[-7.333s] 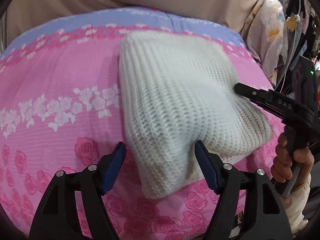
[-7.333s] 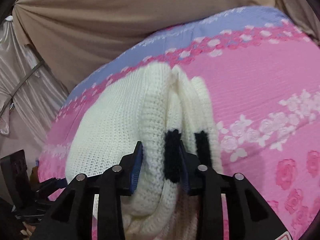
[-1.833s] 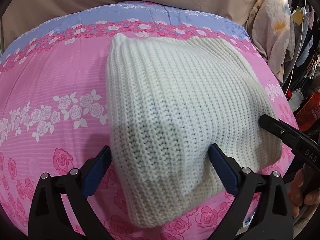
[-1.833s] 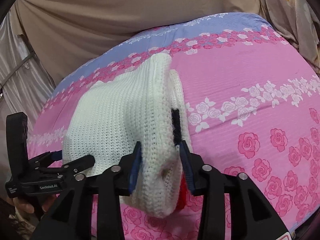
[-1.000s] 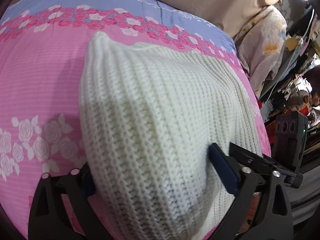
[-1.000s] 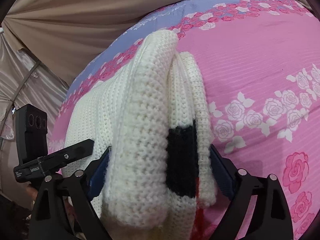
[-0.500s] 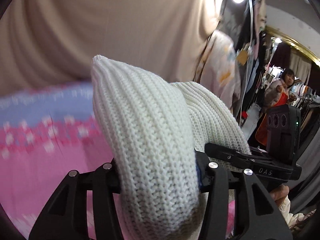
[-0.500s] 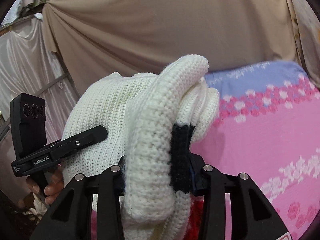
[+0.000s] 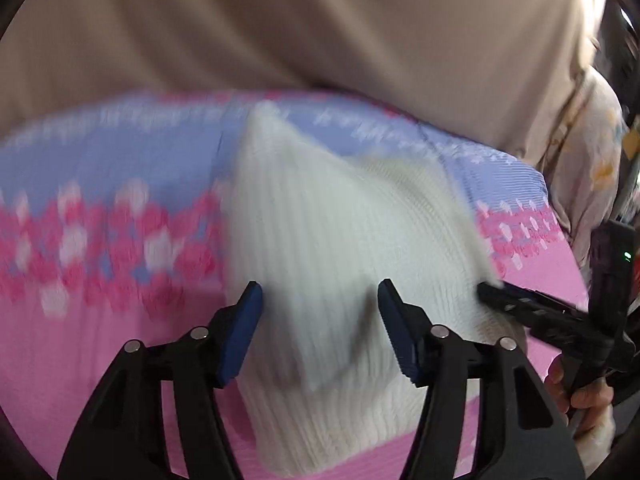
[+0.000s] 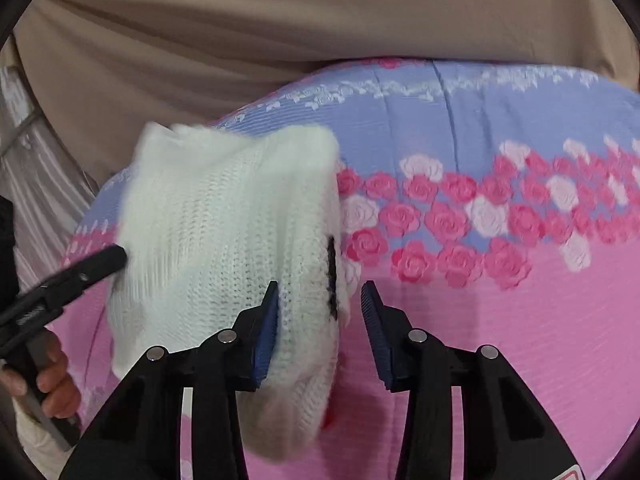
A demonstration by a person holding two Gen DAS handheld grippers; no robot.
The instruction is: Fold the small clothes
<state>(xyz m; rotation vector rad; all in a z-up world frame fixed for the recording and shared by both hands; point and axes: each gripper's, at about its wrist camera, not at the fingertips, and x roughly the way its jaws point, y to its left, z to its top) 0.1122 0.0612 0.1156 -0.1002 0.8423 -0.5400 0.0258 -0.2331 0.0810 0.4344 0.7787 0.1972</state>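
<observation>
A folded cream knit sweater (image 9: 340,232) lies on the pink rose-print bedspread (image 9: 80,340), its far end over the blue band; the picture is motion-blurred. My left gripper (image 9: 322,324) straddles its near left part. The jaws are opening, and the blue pads stand apart from the knit. In the right wrist view the sweater (image 10: 224,232) shows a black patch on its right edge. My right gripper (image 10: 320,320) is around that edge with its jaws opening. Its left pad is close against the knit and its right pad stands clear over the bedspread (image 10: 520,340).
A beige curtain (image 9: 280,40) hangs right behind the bed. Floral fabric (image 9: 584,152) hangs at the far right and silvery drapes (image 10: 24,160) at the far left. A person's hand (image 9: 588,396) holds the right gripper's handle, and another hand (image 10: 52,380) holds the left one.
Half a second ago both grippers held the sweater squeezed and raised against the curtain. Now it rests on the bed near the blue band, and both pairs of pads have spread off it.
</observation>
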